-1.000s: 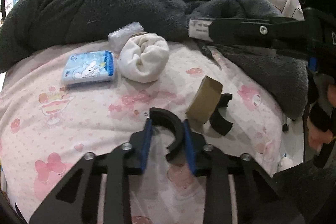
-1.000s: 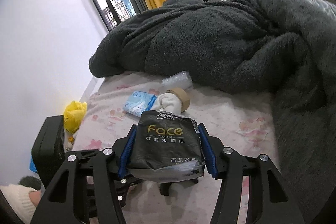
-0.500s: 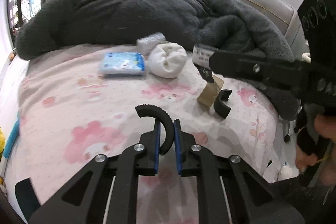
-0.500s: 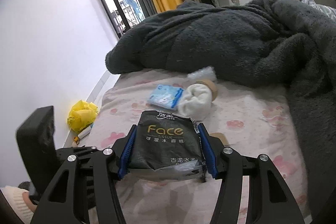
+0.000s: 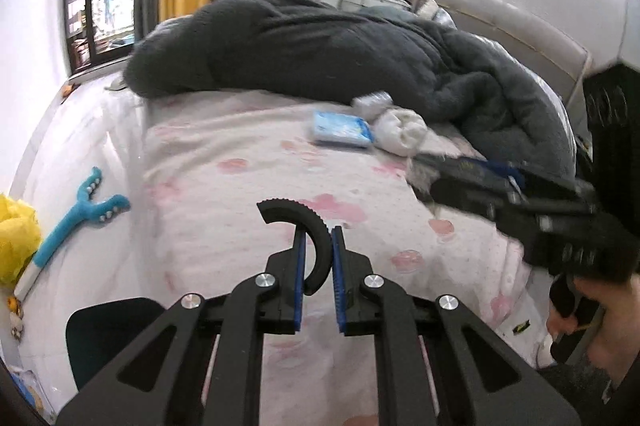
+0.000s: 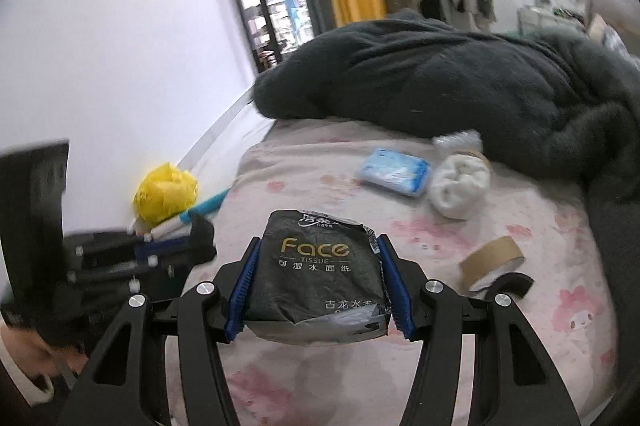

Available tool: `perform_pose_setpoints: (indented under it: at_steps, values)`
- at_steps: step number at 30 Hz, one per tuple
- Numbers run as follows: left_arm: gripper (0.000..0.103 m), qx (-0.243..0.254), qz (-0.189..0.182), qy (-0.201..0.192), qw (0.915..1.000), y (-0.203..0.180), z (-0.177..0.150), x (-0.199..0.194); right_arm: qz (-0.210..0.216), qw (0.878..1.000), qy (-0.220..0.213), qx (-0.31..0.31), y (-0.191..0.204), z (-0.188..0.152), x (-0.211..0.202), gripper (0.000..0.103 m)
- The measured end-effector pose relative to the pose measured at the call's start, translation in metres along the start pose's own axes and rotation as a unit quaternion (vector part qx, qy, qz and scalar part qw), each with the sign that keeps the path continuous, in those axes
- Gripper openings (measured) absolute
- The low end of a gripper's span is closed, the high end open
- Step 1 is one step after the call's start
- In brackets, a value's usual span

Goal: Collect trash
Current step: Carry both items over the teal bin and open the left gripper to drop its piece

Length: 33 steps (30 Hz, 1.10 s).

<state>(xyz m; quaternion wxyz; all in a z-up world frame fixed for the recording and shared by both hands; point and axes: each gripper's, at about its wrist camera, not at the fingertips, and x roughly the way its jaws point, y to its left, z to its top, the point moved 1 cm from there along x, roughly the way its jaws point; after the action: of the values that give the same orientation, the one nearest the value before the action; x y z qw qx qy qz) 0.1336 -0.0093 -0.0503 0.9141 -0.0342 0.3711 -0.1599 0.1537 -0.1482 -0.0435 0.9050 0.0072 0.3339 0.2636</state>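
— Above the bed's [image 5: 224, 194] foot edge, what are both hands carrying?
— The left gripper [image 5: 318, 258] has its jaws nearly closed, pinching a black toothed arc [image 5: 310, 234]. The right gripper [image 6: 318, 286] clamps a crumpled black tissue pack [image 6: 320, 274] across its width, jaws partly open.
— Why lifted?
— Probably bound for the yellow bag [image 6: 164, 194] beside the bed.

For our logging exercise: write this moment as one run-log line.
left gripper: shut on black curved piece | right gripper: shut on tissue pack | both above bed
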Motion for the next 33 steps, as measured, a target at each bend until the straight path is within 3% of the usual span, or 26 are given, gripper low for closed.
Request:
perform_pose_setpoints:
  at_steps: [15, 24, 33]
  values:
    - [0.014, -0.041, 0.037, -0.003, 0.9985, 0.073, -0.026, -0.025, 0.049, 0.998, 0.014, -0.024, 0.069, -0.001, 0.024, 0.058]
    - [0.014, -0.07, 0.074, 0.055, 0.9933, 0.136, -0.069, -0.01, 0.083, 0.996, 0.014, -0.033, 0.115, 0.016, 0.04, 0.058]
    - [0.014, -0.128, 0.108, 0.105, 0.9802, 0.195, -0.108, -0.011, 0.107, 0.993, 0.024, -0.045, 0.157, 0.019, 0.058, 0.058]
